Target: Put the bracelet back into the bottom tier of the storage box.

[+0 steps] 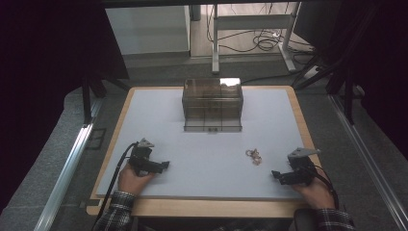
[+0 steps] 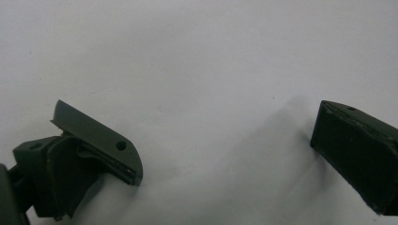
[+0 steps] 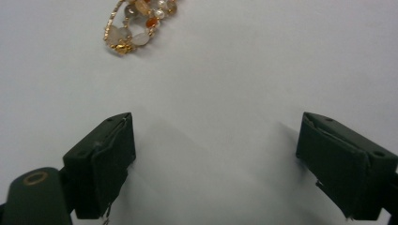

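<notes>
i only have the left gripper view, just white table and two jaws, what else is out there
Observer: A beaded bracelet lies on the table, nearer the right gripper than the left gripper.
Operator: is the right one holding it
Observer: No. In the right gripper view its jaws stand wide apart, with the bracelet ahead of them, untouched.
Operator: anywhere to put it
Observer: A clear brown drawer box stands at the far middle of the table, its drawers looking shut.
</notes>
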{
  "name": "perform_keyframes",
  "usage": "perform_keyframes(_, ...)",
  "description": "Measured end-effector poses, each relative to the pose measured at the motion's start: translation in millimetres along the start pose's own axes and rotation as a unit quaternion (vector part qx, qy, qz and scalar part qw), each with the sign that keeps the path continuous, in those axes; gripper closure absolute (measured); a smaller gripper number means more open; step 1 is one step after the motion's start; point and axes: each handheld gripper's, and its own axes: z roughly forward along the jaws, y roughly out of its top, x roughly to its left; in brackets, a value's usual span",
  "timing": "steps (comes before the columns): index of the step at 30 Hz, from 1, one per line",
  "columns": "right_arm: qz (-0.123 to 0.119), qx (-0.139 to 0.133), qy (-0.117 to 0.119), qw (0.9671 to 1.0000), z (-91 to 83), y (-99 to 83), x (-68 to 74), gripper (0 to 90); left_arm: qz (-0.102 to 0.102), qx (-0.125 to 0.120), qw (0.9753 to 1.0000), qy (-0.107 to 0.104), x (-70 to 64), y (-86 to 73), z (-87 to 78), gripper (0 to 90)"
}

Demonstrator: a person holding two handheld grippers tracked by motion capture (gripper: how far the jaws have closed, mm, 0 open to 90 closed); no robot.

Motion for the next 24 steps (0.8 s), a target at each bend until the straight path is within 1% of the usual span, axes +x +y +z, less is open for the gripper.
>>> perform_keyframes(4,0.004,0.006,-0.002,1.0000,1.1,1.8,1.0,9.3,0.000,0.000,1.0000,0.000,-0.1,0.0,0.0,0.0)
perform_keyframes(7,0.006,0.006,-0.003,1.0000,1.4,1.7,1.5,8.9,0.000,0.000,1.0000,0.000,0.0,0.0,0.0,0.0)
perform_keyframes(16,0.006,0.008,-0.002,0.9999,2.1,2.5,1.8,7.7,0.000,0.000,1.0000,0.000,0.0,0.0,0.0,0.0)
perform_keyframes(24,0.003,0.017,-0.001,0.9998,2.3,4.5,2.0,7.5,0.000,0.000,1.0000,0.000,-0.1,-0.1,-0.1,0.0)
